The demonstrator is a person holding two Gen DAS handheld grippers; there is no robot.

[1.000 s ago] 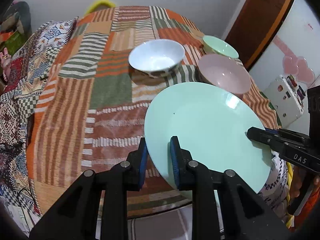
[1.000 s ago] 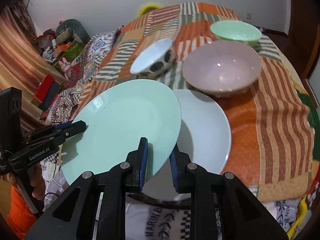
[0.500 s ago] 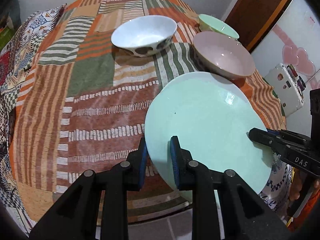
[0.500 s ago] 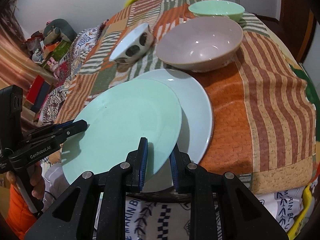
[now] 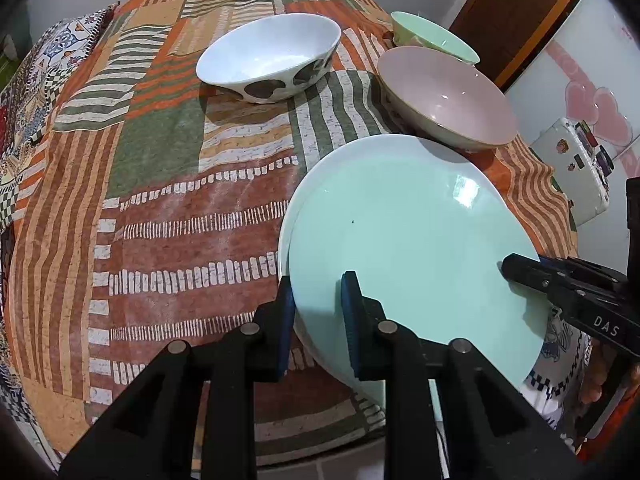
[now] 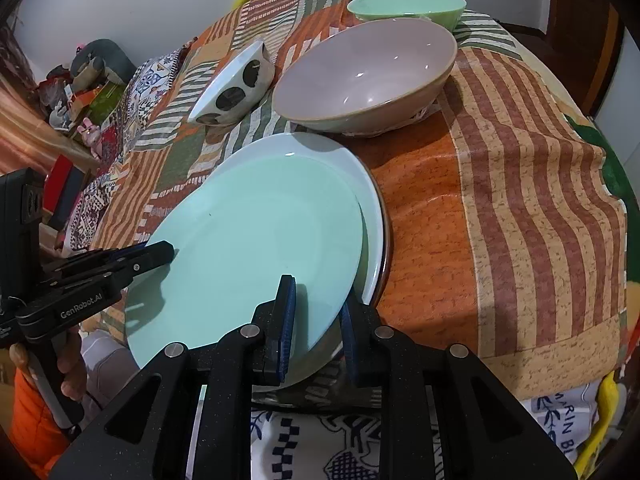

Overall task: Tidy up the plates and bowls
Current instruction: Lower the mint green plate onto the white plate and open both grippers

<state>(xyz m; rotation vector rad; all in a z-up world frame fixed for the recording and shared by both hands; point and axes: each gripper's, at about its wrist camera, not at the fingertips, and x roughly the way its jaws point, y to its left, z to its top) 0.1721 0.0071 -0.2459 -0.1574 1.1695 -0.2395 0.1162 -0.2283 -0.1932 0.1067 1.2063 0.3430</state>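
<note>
- The left gripper pinches the near rim of the mint plate, its blue pads closed down to the plate's thickness.
- The right gripper clamps the opposite edge of the same plate in the lower centre of its own view, jaws almost fully together on the rim.
- The mint plate fills the centre right of the left view, lying just over the white plate, whose rim peeks out along the upper and right sides in the right view. I cannot tell whether the two already touch.
- The step in hand looks like stacking the mint plate on the white one, and it seems nearly done.
- To do it well: keep the plate level between both grips, centre it so an even white rim shows all round, and lower gently.
- Release both sides together only once it rests; letting go of one first could tip it.
- Keep clear of the pink bowl just behind the plates; the spotted bowl and green bowl sit farther up the patchwork cloth.
</note>
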